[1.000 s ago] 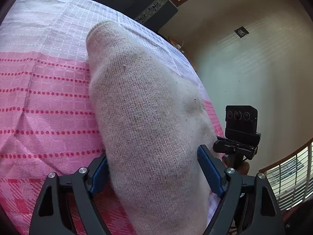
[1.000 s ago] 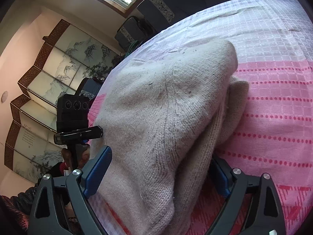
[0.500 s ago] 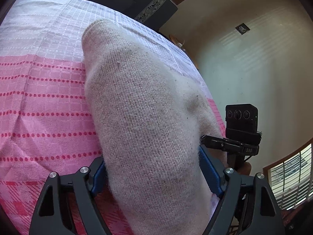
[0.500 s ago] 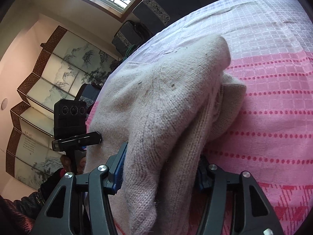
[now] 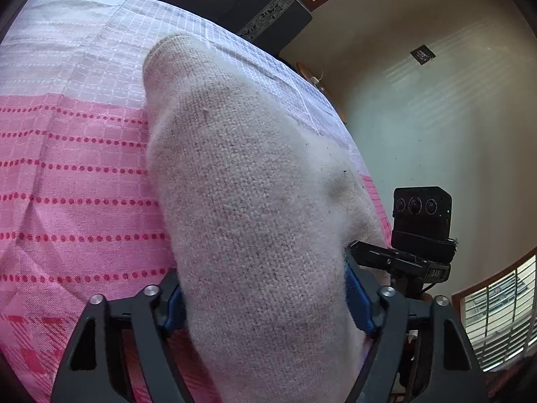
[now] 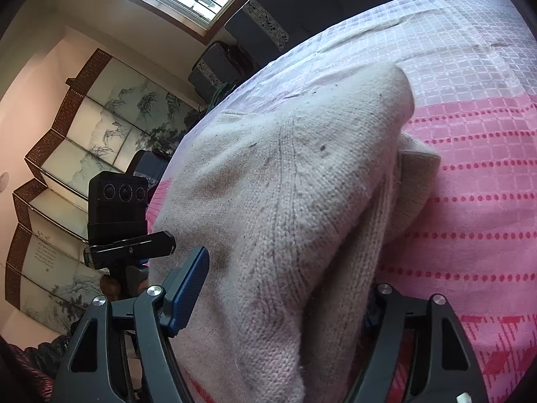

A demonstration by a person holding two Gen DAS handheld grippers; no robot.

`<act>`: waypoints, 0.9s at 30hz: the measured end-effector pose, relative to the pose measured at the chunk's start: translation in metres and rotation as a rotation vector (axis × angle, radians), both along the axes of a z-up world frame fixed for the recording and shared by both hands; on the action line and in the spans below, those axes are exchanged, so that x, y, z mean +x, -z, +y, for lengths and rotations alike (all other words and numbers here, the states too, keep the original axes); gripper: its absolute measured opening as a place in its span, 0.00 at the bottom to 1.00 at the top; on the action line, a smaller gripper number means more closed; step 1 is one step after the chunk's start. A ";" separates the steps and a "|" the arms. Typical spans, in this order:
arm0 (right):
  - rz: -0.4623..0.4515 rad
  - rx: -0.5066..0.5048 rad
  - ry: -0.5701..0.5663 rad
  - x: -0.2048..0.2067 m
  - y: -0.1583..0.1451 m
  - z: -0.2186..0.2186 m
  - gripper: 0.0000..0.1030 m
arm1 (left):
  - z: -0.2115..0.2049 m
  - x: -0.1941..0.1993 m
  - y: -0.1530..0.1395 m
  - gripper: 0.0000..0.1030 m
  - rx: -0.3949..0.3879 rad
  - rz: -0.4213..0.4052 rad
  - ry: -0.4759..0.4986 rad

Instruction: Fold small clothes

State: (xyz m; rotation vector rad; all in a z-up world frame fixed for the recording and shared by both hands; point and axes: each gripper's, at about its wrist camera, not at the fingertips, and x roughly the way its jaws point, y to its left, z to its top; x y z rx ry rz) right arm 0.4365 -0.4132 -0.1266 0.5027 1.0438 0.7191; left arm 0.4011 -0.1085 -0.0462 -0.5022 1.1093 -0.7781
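The beige knitted garment (image 5: 255,208) lies on the pink-and-white checked cloth (image 5: 67,174). The left gripper (image 5: 265,305) has just been closing and now pinches 1 end of it. The right gripper (image 6: 282,295), jaws also just narrowed, clamps the bunched knit (image 6: 302,208).

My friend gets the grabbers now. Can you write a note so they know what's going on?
Left gripper: jaws have just been closing and now pinch the near edge of the beige knitted garment.
Right gripper: jaws have just closed on another bunch of the same garment, which fills the gap; its right pad is hidden by the knit.
The garment lies on the pink and white checked cloth, one layer already lapped over another on the right.
Done: both edges gripped.
Left: probably lift and fold the near edge over, then flatten it.
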 end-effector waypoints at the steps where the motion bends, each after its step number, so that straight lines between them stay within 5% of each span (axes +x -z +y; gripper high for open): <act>1: 0.026 0.020 0.002 0.001 0.004 -0.001 0.43 | 0.003 0.001 0.002 0.57 -0.022 0.004 -0.011; 13: -0.152 -0.103 0.045 -0.041 -0.034 0.034 0.36 | -0.003 -0.046 -0.030 0.50 0.217 -0.184 -0.091; 27: -0.174 -0.081 0.032 -0.092 -0.046 0.072 0.36 | 0.035 -0.115 -0.051 0.50 0.367 -0.279 -0.180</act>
